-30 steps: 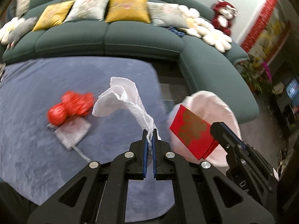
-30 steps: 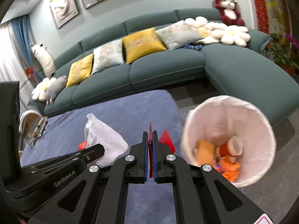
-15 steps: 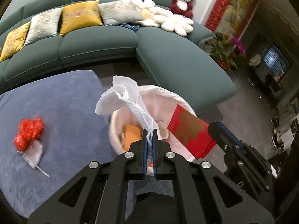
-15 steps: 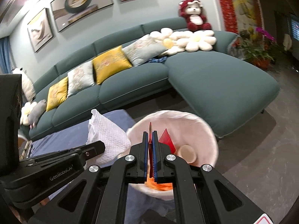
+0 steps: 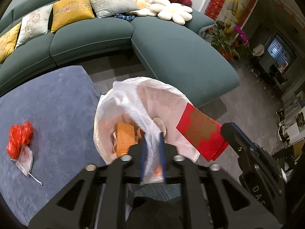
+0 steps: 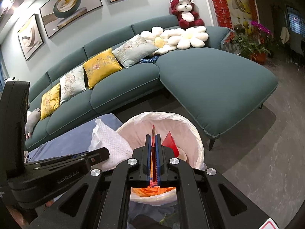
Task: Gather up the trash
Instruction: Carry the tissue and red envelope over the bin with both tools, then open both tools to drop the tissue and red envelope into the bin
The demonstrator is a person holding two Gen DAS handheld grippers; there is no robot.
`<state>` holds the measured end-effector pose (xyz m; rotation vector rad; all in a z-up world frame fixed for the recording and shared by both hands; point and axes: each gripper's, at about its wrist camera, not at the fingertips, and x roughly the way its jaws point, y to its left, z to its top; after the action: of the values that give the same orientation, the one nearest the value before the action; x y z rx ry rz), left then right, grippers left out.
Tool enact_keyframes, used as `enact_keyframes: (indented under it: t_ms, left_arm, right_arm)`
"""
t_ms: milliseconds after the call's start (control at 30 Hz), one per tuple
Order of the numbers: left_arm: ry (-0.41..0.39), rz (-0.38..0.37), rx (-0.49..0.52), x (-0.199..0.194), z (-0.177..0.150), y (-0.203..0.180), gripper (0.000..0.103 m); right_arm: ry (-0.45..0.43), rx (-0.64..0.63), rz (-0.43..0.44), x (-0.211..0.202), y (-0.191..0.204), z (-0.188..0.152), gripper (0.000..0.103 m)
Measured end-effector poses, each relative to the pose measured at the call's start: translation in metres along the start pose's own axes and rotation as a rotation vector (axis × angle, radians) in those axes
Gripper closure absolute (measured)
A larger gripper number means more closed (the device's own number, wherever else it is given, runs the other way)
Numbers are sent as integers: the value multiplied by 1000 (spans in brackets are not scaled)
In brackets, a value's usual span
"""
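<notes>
Counts around one lined trash bin (image 5: 106,103)

At the bin: one white paper towel (image 5: 133,106) and one red envelope (image 5: 202,131) over its opening, with two tools, the left tool (image 5: 152,139) and the right tool (image 6: 153,139). Inside it: one orange mesh piece (image 5: 124,137) and one round pale lid (image 5: 159,124). Left of the bin, on the one blue rug (image 5: 47,99): one crumpled red bag (image 5: 19,137) and one small grey pouch (image 5: 25,159). Behind the bin, one green sofa (image 6: 209,76) carries five square cushions, two yellow (image 6: 102,66) and three pale grey (image 6: 133,49), two flower-shaped pillows (image 6: 190,36) and one red plush bear (image 6: 185,13). Above the sofa hang three framed pictures (image 6: 70,5).
</notes>
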<state>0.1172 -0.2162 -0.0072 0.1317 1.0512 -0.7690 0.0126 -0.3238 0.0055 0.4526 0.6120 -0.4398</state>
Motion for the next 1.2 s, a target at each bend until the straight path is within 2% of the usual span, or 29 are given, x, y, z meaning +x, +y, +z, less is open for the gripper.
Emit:
enact_keyframes:
  t_ms: [67,233,367,833,900,1000,1100,1200]
  left_arm:
    - [-10,14,-11,0,0,2,72]
    - [-12,25,-30,2,0,8,68]
    - [-19,33,-47,-2,-1,13,60]
    - [-38,44,-99,-16,-9,40,58]
    - [-43,50,-110,-18,-10,46,58]
    - [-54,60,-131,-24,-11,56,49]
    - [-67,72,-158,-29,-12,65,46]
    - [-75,81,-184,-33,-14,75,43]
  right_arm:
    - [4,3,1,2,0,-1,98]
    - [14,3,6,7,2,0,98]
    - [17,-1,11,10,5,0,98]
    - [35,-33,14,20,26,1,98]
    - [36,-33,8,21,29,3,97]
    - [29,-24,10,19,35,5,94]
    - [27,-33,16,18,42,6,91]
    - [20,-47,22,16,53,7,80]
